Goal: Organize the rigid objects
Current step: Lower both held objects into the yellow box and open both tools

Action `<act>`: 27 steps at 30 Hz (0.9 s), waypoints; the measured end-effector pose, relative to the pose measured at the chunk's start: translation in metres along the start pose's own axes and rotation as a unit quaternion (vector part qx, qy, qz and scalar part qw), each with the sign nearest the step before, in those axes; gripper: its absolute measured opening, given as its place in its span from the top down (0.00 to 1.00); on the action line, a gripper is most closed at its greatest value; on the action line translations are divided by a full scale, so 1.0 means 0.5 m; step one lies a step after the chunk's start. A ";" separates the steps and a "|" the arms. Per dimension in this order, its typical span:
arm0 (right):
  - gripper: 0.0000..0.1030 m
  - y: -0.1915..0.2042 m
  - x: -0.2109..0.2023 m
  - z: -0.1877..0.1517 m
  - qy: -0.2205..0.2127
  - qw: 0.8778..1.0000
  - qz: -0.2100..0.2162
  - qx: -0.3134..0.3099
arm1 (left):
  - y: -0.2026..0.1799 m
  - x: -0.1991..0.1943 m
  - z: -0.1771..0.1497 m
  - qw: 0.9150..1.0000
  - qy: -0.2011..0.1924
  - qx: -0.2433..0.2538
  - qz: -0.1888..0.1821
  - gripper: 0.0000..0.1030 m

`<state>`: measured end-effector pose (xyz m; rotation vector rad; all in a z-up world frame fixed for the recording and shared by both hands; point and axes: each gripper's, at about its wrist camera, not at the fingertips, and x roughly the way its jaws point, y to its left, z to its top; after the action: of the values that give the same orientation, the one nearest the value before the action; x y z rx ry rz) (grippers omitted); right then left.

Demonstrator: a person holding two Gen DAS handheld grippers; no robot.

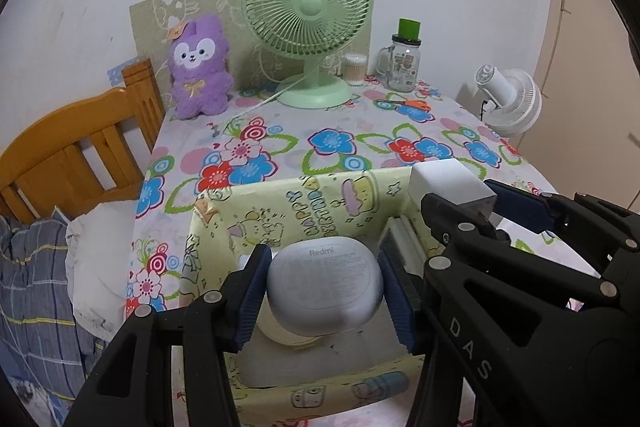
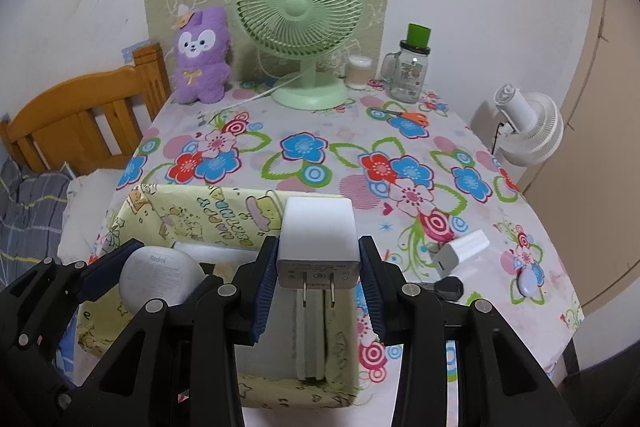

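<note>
Flowered tablecloth (image 2: 320, 163) bears a yellow box (image 2: 188, 207), above which a Redmi earbud case (image 1: 324, 287) is clamped by the left gripper (image 1: 324, 291) and a white charger (image 2: 316, 239) by the right gripper (image 2: 318, 279), neither yet dropped in, while another white adapter (image 2: 460, 251) beside the box is left unsorted.

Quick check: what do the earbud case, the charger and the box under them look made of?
Earbud case: likely matte white plastic, smooth rounded shell with printed Redmi text. Charger: glossy white hard plastic with two metal prongs. Box: seemingly cardboard wrapped in printed yellow paper, creased at the rim.
</note>
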<state>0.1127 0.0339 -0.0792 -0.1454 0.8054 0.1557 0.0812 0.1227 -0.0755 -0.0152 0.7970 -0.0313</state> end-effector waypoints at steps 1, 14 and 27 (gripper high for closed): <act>0.59 0.004 0.003 0.000 0.002 1.000 0.001 -0.002 | 0.005 0.003 -0.002 1.000 0.003 -0.003 0.000 0.45; 0.58 0.039 0.071 -0.009 0.051 0.998 0.028 -0.002 | 0.042 0.049 -0.021 0.999 0.038 -0.022 0.005 0.45; 0.50 0.035 0.102 -0.013 0.078 0.996 0.042 0.014 | 0.037 0.067 -0.022 0.999 0.047 -0.017 0.007 0.35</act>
<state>0.1396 0.0542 -0.1222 -0.0992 0.9705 0.2139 0.0972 0.1402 -0.1073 -0.0395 0.8924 -0.0049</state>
